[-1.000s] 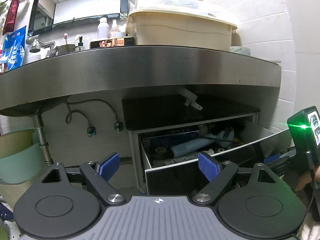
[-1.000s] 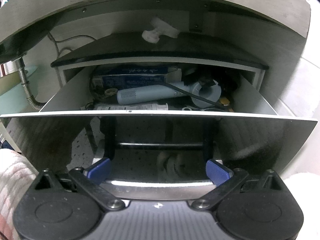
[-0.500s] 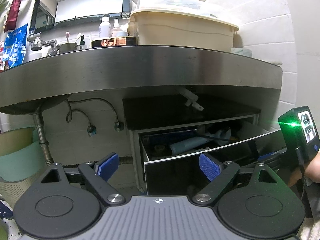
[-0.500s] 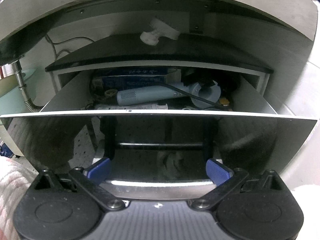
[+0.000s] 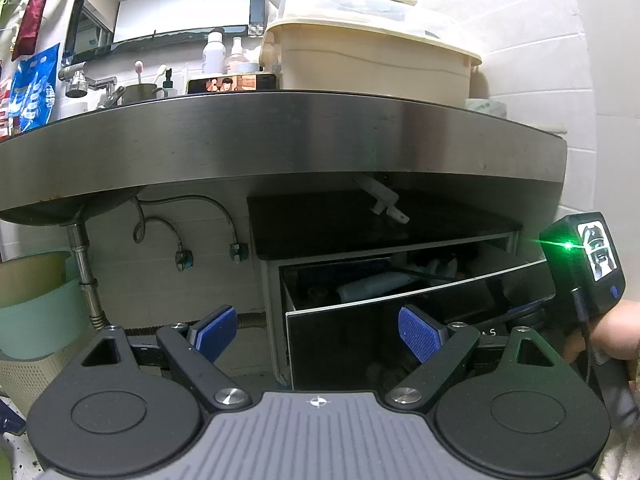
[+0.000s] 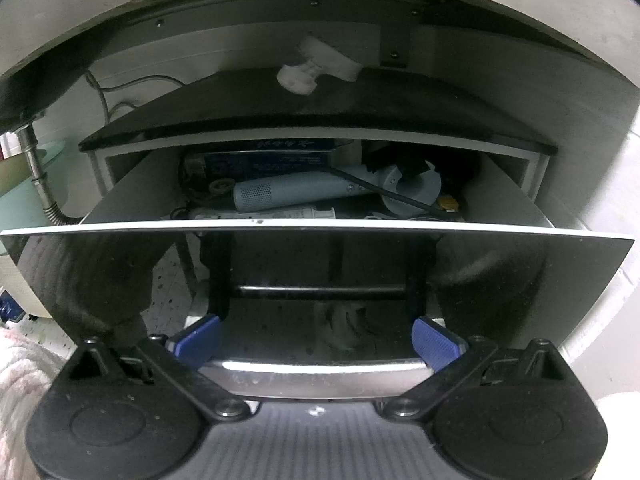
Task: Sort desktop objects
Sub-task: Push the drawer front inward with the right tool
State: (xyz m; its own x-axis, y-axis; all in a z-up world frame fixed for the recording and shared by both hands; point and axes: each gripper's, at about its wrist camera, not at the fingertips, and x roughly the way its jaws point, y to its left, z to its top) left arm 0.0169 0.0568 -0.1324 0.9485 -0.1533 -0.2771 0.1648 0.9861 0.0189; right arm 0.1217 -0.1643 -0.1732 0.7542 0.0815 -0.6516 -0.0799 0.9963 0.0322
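Steel bench (image 5: 280,136) bearing a lidded beige storage tub (image 5: 372,68), two white bottles (image 5: 212,54), a faucet (image 5: 86,80) and a mirror (image 5: 176,0); beneath, a drain pipe (image 5: 86,276) and green basin (image 5: 36,316).

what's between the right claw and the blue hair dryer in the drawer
In the right wrist view, the drawer's glossy black front panel stands between the right claw and the hair dryer.
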